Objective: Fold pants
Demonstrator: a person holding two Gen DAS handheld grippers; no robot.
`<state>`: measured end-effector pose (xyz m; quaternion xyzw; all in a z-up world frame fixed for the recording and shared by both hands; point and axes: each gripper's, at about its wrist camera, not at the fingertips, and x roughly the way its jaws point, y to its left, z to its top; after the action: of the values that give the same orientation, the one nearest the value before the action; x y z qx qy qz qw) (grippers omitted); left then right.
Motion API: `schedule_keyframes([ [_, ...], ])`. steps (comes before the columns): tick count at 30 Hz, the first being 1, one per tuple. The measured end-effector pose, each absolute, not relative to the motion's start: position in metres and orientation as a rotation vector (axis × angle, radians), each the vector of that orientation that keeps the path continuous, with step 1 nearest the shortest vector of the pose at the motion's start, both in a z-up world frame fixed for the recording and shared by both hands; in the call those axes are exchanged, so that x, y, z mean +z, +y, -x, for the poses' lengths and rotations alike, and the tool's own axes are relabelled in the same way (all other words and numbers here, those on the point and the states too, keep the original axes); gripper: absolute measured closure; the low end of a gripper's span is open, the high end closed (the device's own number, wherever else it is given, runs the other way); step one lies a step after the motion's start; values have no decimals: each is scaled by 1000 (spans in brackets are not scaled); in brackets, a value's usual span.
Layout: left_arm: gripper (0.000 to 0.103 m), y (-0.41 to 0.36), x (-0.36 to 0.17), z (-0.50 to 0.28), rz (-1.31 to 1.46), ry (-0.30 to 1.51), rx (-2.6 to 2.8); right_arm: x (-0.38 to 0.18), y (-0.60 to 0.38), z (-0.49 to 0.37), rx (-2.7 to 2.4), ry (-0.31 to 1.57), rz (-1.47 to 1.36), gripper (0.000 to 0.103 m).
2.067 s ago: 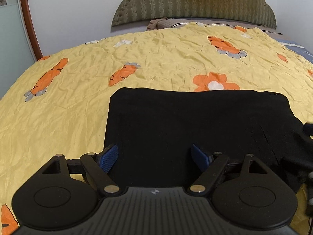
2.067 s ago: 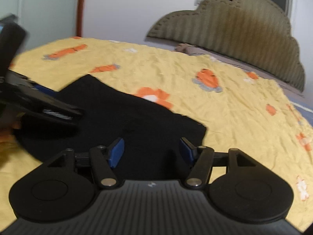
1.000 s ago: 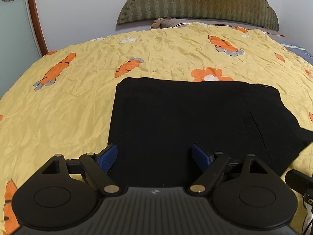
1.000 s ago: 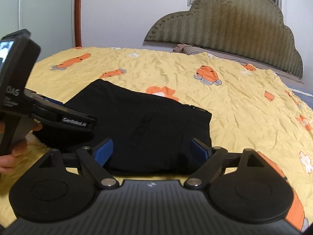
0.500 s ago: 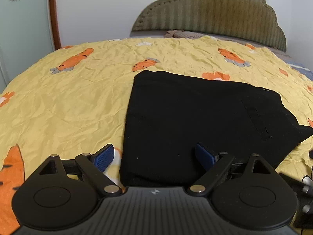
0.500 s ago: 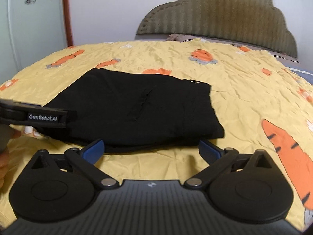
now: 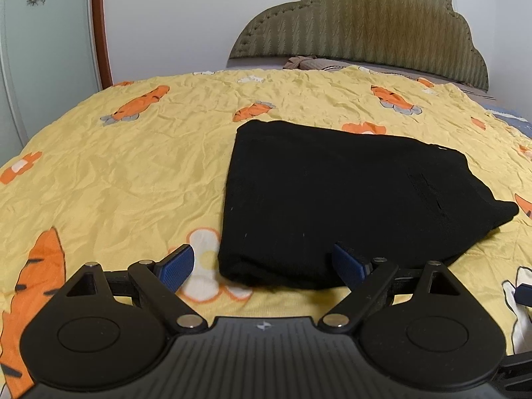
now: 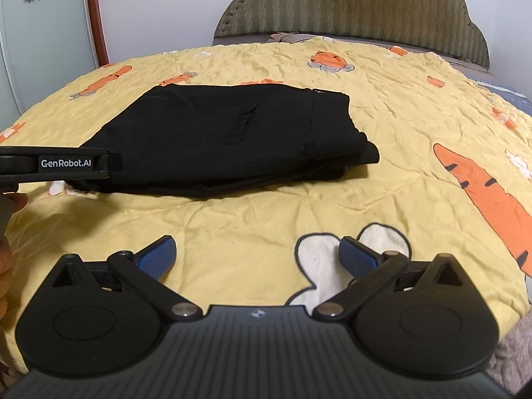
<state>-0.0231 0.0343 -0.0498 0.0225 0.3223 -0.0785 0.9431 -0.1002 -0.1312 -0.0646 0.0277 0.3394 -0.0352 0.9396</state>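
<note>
On the bed: black pants [image 7: 345,199] lie folded into a flat, roughly rectangular stack on a yellow bedspread [image 7: 126,173] printed with orange carrots and white flowers.
Pants, left wrist view: the stack sits right of centre, its near edge just ahead of the left gripper [image 7: 262,266]; a short slit-like pocket line shows on the top layer toward the right side.
Pants, right wrist view: the same pants [image 8: 232,133] lie left of centre, further up the bedspread [image 8: 399,126]; stacked layers show along the near and right edges, with lower layers sticking out a little past the top one at the right corner.
Left gripper fingers: spread wide, blue pads [image 7: 176,266] apart, holding nothing; the right pad overlaps the near edge of the pants in the picture, but contact cannot be judged.
Left gripper, right wrist view: its black body [image 8: 60,166], marked "GenRobot.AI", reaches in from the left edge, in front of the stack's left end.
Right gripper [image 8: 256,259] fingers: spread wide, blue pads [image 8: 156,259] apart, empty, over bare bedspread and a white flower print, apart from the pants.
Hand: skin of the person's left hand [image 8: 6,259] shows at the left edge of the right wrist view.
Background: a padded olive headboard [image 7: 365,23] stands against a white wall, with a wood-framed glass panel [image 7: 40,33] bearing flower stickers on the left.
</note>
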Motion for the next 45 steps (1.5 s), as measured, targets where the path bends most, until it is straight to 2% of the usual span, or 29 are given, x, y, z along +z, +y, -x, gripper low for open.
schedule_keyframes([
  [7,13,38,-57,35,-28,759,-214,-64,-121,110,-61,687,-31,0],
  [16,11,33,-65,51,-106,739,-201,-69,-117,116,-69,680,-29,0],
  [20,4,32,-66,47,-104,754,-197,-70,-117,116,-69,679,-18,0],
  [45,0,32,-70,47,-95,751,-187,-75,-117,115,-55,668,-8,0],
])
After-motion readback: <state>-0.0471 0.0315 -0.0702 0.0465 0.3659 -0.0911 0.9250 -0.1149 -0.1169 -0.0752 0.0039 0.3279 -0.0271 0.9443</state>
